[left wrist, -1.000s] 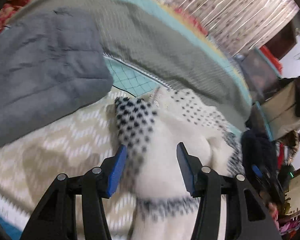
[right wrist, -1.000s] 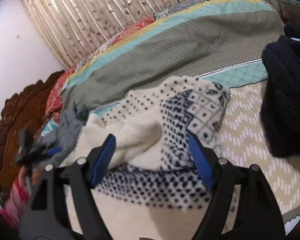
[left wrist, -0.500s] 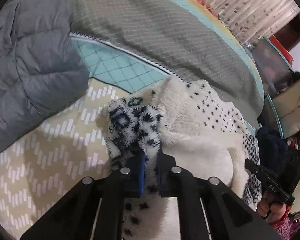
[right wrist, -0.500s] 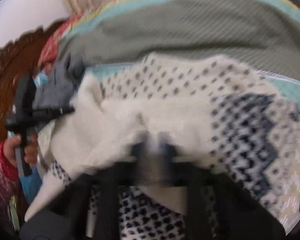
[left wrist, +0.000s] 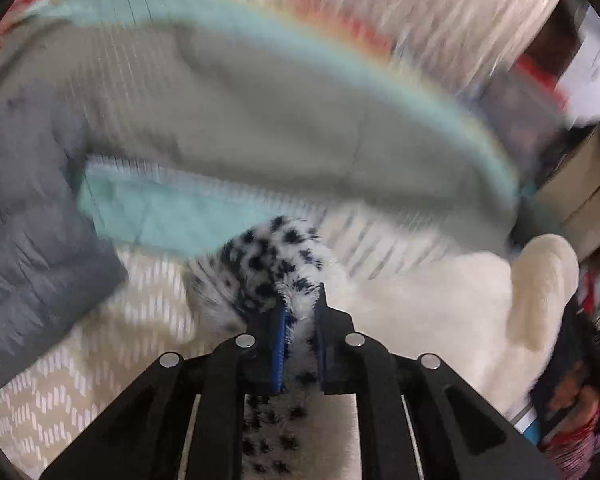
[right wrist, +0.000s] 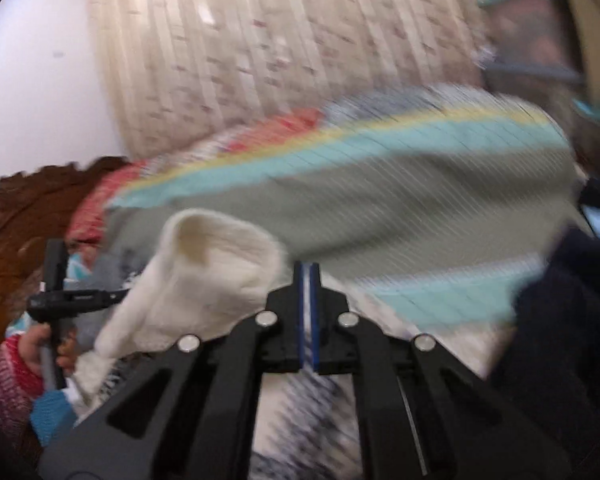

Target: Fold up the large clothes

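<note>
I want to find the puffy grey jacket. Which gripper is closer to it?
Left. The left gripper, clamping the fleece sweater, sits just beside the grey jacket; the right gripper holds the sweater's far side.

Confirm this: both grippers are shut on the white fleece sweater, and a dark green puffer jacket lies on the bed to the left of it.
One detail is wrong: the puffer jacket is grey, not dark green, as the left wrist view shows. The rest holds: the left gripper and the right gripper are both shut on the white fleece sweater, and the jacket lies on the bed to its left.
</note>
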